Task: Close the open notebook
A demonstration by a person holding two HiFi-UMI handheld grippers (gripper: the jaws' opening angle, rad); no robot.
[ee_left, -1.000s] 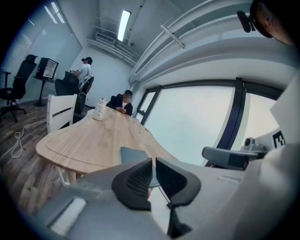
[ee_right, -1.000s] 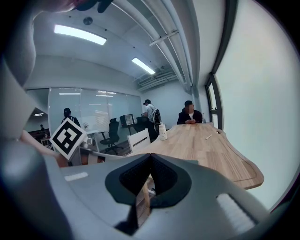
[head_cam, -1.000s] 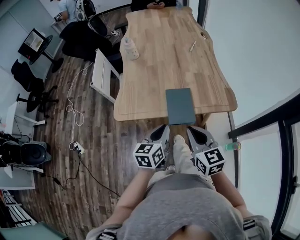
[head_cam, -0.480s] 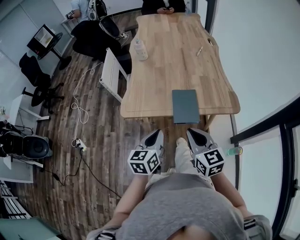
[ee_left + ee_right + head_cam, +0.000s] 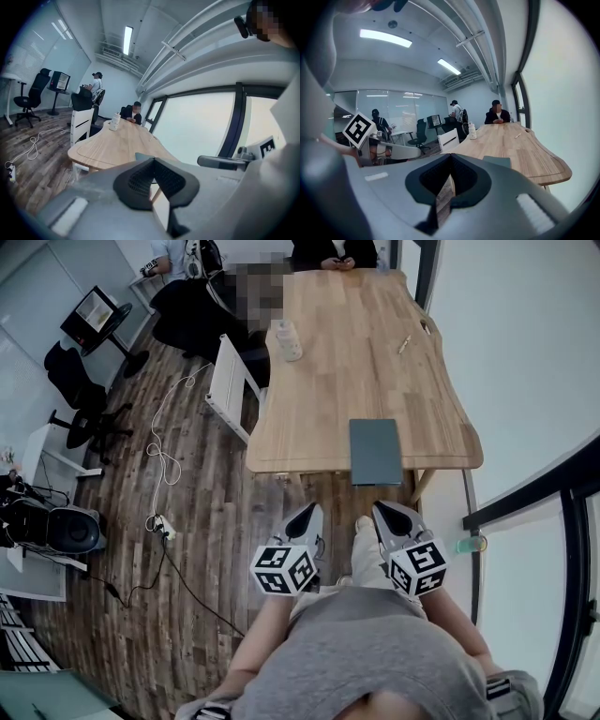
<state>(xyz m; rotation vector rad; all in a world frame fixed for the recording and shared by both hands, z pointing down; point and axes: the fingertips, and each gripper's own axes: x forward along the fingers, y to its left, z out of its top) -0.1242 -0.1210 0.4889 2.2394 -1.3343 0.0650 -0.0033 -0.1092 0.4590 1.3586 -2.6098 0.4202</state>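
Left hand-held gripper (image 5: 308,511) has pulled back from the tabletop (image 5: 328,381), right hand-held gripper (image 5: 383,510) too; both have jaws together, nothing held. Notebook (image 5: 375,452) lies shut at the near edge, so the job looks done.

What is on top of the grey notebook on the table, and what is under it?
Nothing lies on the notebook; its closed grey cover is bare. It rests on the wooden table, with the notebook's near end overhanging the edge. Its pages and the wood beneath are hidden.
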